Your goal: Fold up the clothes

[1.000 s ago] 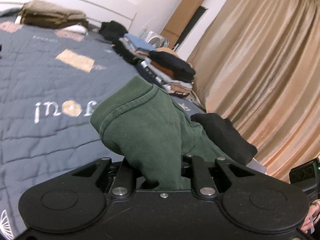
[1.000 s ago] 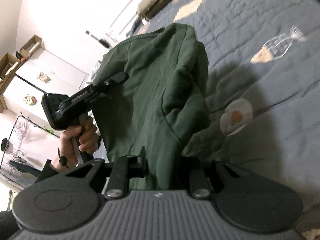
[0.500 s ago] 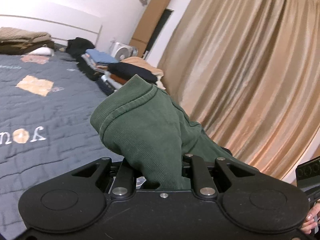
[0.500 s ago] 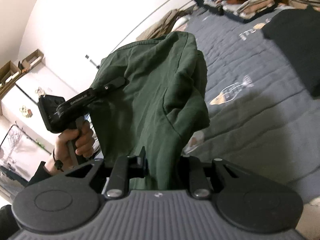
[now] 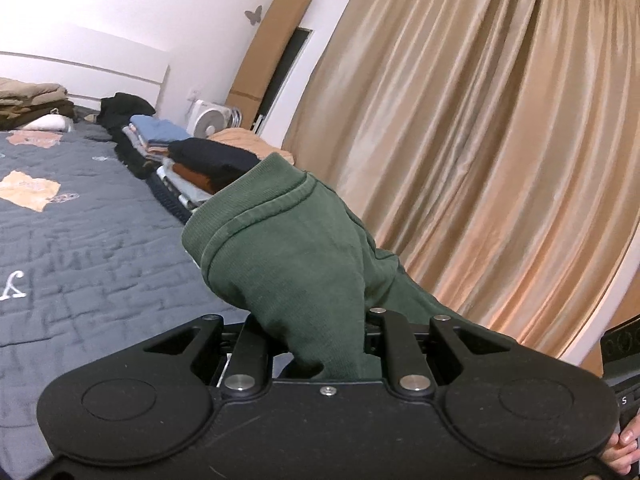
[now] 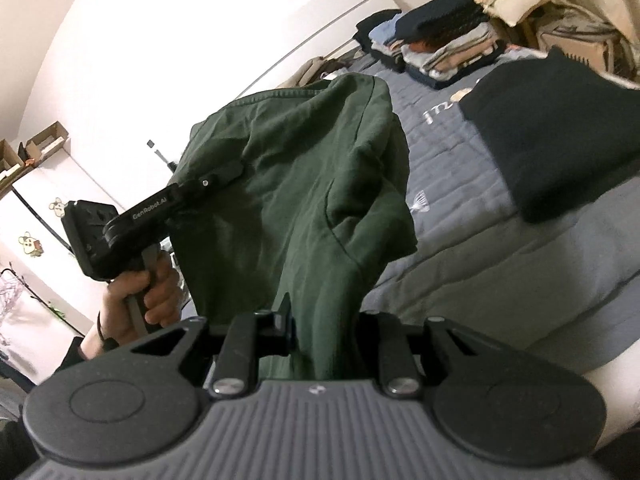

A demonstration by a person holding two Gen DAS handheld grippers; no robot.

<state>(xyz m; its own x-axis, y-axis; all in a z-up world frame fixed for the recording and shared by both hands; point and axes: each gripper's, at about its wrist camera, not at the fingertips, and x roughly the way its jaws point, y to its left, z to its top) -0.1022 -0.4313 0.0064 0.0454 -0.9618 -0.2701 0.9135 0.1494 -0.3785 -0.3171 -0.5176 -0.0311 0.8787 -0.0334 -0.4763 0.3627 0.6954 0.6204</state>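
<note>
A dark green sweatshirt [image 5: 288, 256] hangs in the air between both grippers, above the grey quilted bed [image 5: 80, 264]. In the left wrist view my left gripper [image 5: 320, 332] is shut on a ribbed edge of it, and cloth bunches up over the fingers. In the right wrist view my right gripper [image 6: 324, 320] is shut on another part of the green sweatshirt [image 6: 304, 184], which drapes over and hides the fingertips. The left gripper [image 6: 224, 174] also shows there, held by a hand [image 6: 140, 296] and clamped on the cloth's upper left edge.
Stacks of folded clothes [image 5: 192, 160] line the bed's far side, with a small fan [image 5: 210, 120] and a tall cardboard roll [image 5: 268, 52] behind. A folded black garment [image 6: 560, 128] lies on the bed [image 6: 480, 264]. Tan curtains [image 5: 480, 140] fill the right.
Both grippers have risen and swung with the sweatshirt still clamped. The left view has turned from the bed toward the curtains; the right view now shows the black garment and the stacks.
</note>
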